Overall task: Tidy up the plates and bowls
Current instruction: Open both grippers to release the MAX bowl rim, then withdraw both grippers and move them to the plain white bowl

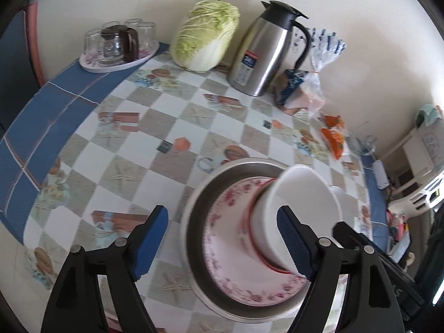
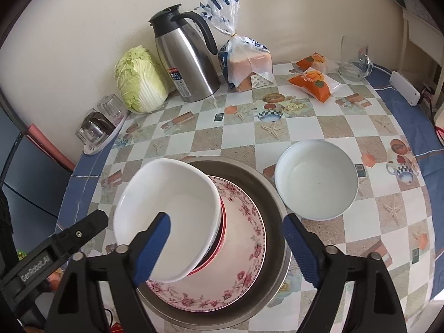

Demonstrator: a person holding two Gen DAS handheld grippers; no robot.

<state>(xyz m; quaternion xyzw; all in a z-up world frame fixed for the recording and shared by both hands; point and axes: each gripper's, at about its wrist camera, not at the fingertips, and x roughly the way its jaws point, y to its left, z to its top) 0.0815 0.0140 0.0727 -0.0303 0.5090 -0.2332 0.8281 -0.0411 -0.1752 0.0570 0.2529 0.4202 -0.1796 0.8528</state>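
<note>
A steel plate (image 2: 273, 202) lies on the table with a pink-flowered plate (image 2: 247, 238) stacked in it. A red-rimmed bowl (image 2: 220, 242) stands on the flowered plate with a white bowl (image 2: 172, 208) nested in it. The same stack shows in the left wrist view: steel plate (image 1: 199, 202), flowered plate (image 1: 227, 227), white bowl (image 1: 302, 202). A second white bowl (image 2: 316, 179) sits alone to the right. My left gripper (image 1: 222, 241) is open, its right finger by the bowl's wall. My right gripper (image 2: 226, 247) is open over the stack, its left finger over the white bowl's rim.
At the back stand a napa cabbage (image 2: 140, 79), a steel thermos jug (image 2: 186, 58), bagged bread (image 2: 245, 61) and orange snack packets (image 2: 313, 82). A tray of glasses (image 1: 119, 45) is at the back left, a glass jug (image 2: 355, 61) at the back right.
</note>
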